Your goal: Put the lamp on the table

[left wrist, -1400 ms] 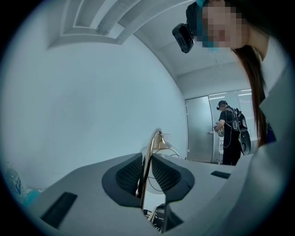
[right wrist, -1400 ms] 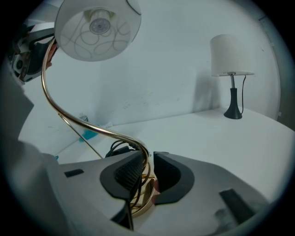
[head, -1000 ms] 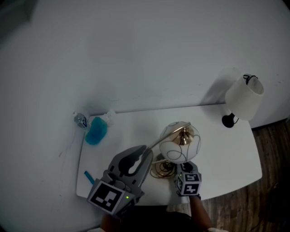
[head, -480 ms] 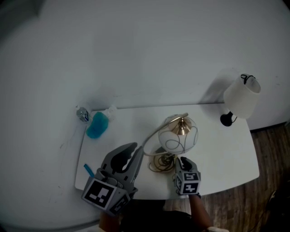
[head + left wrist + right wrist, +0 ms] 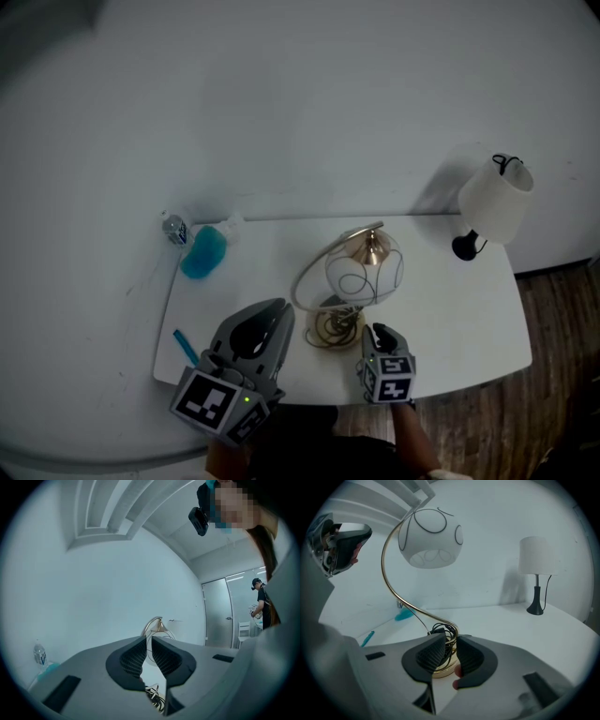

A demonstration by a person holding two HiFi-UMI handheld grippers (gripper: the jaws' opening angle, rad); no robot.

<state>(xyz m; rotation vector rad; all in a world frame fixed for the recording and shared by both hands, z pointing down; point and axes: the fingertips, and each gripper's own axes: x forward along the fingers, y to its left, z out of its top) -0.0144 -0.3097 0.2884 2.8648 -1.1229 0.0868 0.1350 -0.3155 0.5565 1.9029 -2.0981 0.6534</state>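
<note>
Jaws of the left gripper stand almost together with only a sliver between them and nothing in it, hovering over the front left of the white table, whose far left corner holds a water bottle and a blue bundle, with a blue pen at the near left edge. Just right of that gripper the lamp stands upright on the table near its front edge, gold arc curving over a white globe, and the right gripper is clamped on the foot of its stem by the coiled cord. Further right, a shaded lamp sits at the table's back corner against the pale wall, with wood floor beyond.
</note>
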